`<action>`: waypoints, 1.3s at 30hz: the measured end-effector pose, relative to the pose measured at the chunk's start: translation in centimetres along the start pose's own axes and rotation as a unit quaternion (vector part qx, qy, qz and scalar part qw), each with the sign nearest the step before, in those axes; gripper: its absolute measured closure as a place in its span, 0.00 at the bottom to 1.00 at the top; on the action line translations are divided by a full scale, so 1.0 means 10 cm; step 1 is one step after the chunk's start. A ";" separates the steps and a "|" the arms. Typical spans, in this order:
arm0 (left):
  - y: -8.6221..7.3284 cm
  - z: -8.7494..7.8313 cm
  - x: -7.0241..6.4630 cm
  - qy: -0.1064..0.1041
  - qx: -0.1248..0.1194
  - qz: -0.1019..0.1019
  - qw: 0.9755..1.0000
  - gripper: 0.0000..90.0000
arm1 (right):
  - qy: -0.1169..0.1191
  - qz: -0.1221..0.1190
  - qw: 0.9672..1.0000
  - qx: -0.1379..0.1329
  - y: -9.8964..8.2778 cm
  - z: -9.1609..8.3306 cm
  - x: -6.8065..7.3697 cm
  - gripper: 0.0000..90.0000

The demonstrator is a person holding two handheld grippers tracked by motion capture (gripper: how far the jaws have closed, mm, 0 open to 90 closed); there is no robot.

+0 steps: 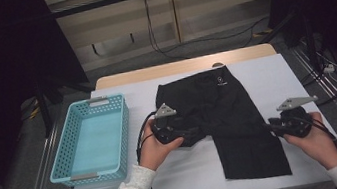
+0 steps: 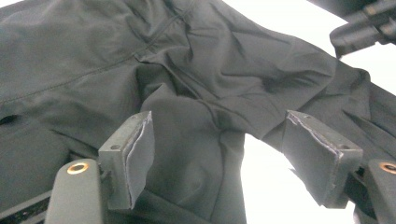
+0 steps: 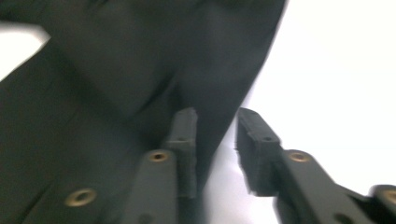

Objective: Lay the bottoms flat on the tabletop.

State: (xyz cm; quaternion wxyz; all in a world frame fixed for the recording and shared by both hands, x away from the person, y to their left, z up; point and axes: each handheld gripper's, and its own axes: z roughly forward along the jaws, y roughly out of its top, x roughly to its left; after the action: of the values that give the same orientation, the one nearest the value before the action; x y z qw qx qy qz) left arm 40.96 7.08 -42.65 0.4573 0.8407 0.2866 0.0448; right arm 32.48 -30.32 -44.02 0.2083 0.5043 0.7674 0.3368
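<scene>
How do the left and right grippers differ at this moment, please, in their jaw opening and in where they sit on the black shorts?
The left gripper has its jaws spread wide, with a loose fold of the black shorts between them; the right gripper shows only a narrow gap, over the cloth's edge. The left gripper sits at the shorts' left side, the right gripper at the right leg's outer edge. Neither clamps the cloth.

1. The shorts (image 1: 220,117) lie on the desk (image 1: 273,66), between the left gripper (image 1: 190,134) and the right gripper (image 1: 270,127).
2. The basket (image 1: 77,153) stands on the desk, left of the left gripper, well apart from the shorts.
3. A fold of the shorts lies between the left gripper's jaws.
</scene>
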 end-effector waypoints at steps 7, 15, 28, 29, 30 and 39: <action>-0.04 -0.08 0.04 0.009 0.000 -0.004 1.000 0.28 | -0.032 0.024 0.999 -0.004 0.28 0.45 -0.18 0.67; -0.08 -0.14 0.09 0.020 -0.001 -0.011 1.000 0.27 | -0.054 0.045 0.997 0.011 0.49 0.82 -0.33 0.71; -0.08 -0.10 0.11 0.024 0.001 -0.013 1.000 0.27 | -0.018 0.084 0.996 0.010 0.45 0.79 -0.53 1.00; -0.08 -0.11 0.11 0.024 0.000 -0.013 1.000 0.27 | -0.029 0.087 0.996 0.011 0.43 0.76 -0.56 1.00; -0.07 -0.11 0.11 0.025 -0.001 -0.013 1.000 0.27 | -0.043 0.080 0.996 0.017 0.41 0.73 -0.59 1.00; -0.06 -0.12 0.10 0.026 0.001 -0.012 1.000 0.27 | -0.040 0.102 0.994 -0.006 0.43 0.74 -0.68 0.77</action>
State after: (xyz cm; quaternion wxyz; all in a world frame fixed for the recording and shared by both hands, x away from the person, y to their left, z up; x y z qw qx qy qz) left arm 41.13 8.76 -42.66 0.4495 0.8360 0.3088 0.0609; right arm 42.86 -33.10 -46.14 0.2061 0.5915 0.7013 0.3402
